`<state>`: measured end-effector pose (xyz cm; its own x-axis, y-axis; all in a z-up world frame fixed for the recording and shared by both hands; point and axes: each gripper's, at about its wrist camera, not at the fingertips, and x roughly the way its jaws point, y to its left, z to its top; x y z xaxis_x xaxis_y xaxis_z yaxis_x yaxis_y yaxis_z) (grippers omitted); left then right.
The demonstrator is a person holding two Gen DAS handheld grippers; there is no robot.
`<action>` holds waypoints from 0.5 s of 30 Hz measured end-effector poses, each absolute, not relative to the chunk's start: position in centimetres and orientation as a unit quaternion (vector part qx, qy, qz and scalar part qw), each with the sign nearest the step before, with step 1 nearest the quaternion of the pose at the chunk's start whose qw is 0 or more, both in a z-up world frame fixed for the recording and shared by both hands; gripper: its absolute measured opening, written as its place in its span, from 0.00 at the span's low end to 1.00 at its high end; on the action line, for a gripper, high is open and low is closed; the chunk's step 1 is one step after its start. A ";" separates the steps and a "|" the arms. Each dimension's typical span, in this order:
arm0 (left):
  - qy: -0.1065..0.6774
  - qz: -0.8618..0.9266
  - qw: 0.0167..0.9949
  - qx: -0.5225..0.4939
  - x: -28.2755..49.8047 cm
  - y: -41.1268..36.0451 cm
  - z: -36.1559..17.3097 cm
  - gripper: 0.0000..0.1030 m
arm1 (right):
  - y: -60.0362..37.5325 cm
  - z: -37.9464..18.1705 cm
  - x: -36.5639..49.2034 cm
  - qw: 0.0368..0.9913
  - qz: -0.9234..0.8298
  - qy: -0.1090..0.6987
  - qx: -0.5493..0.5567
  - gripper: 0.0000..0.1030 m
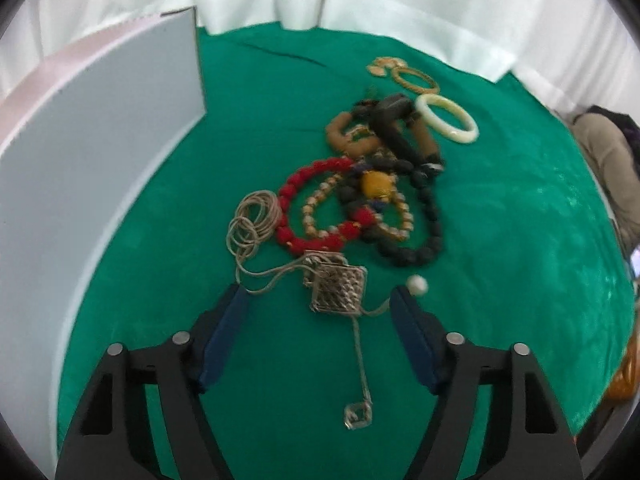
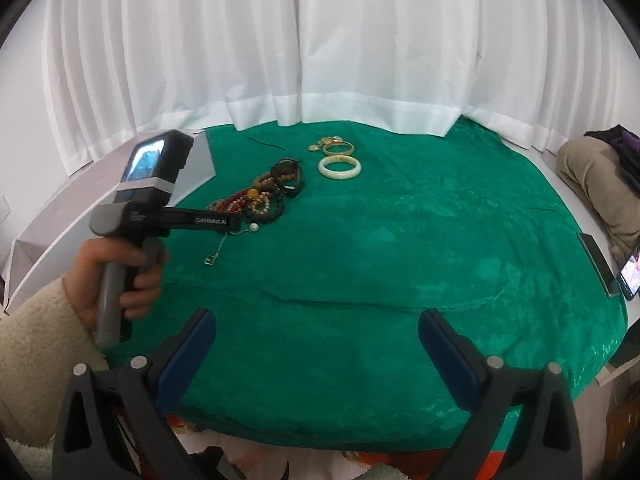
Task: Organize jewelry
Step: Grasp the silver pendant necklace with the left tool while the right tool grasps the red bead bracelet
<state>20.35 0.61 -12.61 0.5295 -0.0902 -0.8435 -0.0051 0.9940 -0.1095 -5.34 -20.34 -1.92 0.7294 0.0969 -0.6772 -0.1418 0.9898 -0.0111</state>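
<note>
A tangled heap of jewelry lies on the green cloth [image 1: 500, 240]: a red bead bracelet [image 1: 308, 200], a black bead strand [image 1: 432, 216], a gold bead bracelet [image 1: 320, 208] and brown pieces. Behind it lie a pale bangle [image 1: 448, 118] and a gold bangle [image 1: 416, 80]. A silver chain [image 1: 252, 220] leads to a square filigree pendant [image 1: 340, 292], with a pearl [image 1: 417, 283] beside it. My left gripper [image 1: 320, 296] is open, with the pendant between its blue pads, which do not touch it. My right gripper [image 2: 318, 316] is open over bare cloth near the front edge.
A white board [image 1: 100, 120] stands along the cloth's left side. White curtains hang behind. A hand [image 2: 132, 272] in a fleece sleeve holds the left tool. A phone [image 2: 630, 276] and a bundle of clothes [image 2: 592, 176] lie off the right edge.
</note>
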 end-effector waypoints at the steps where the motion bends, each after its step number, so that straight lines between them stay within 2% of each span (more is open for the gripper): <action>1: 0.482 -0.023 0.875 -0.042 20.3 0.6 -12.6 0.50 | -20.5 -2.1 -5.1 0.928 0.062 0.365 -0.028 1.00; 2: 0.482 -0.031 0.875 -0.039 20.2 0.6 -12.6 0.31 | -20.6 -2.3 -5.0 0.928 0.061 0.367 -0.027 1.00; 3: 0.481 -0.037 0.875 -0.036 19.9 0.5 -12.5 0.30 | -20.7 -2.6 -4.8 0.926 0.059 0.372 -0.024 1.00; 15: 0.454 -0.044 0.885 -0.094 10.1 5.8 -6.2 0.30 | -21.4 -1.9 -3.1 0.932 0.108 0.345 0.015 1.00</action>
